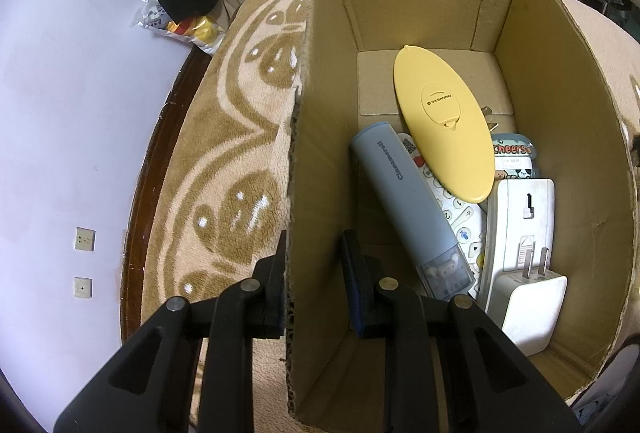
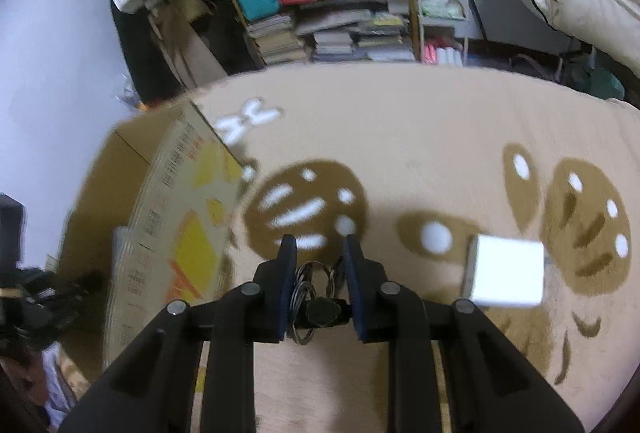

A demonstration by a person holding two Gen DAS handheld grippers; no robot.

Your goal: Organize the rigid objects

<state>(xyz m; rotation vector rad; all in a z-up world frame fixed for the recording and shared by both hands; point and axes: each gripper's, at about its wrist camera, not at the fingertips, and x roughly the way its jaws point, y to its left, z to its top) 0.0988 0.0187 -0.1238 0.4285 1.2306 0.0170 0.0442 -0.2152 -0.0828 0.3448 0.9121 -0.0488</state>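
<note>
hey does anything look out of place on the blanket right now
Yes: a white cube charger lies alone on the blanket, outside the cardboard box where the other items sit. The right gripper holds key rings.

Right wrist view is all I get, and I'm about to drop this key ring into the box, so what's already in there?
Observer: A yellow oval case lies on top, partly over a blue Cinnamoroll tube and a white remote.
Operator: Any bare floor left?
Observer: Yes. The cardboard box shows bare floor at its far end, beyond the yellow case. The near right corner is taken up by a white plug adapter.
Operator: Is the left tool in my way?
Observer: The left tool is open, astride the box's side wall, with one finger inside and one outside.
</note>
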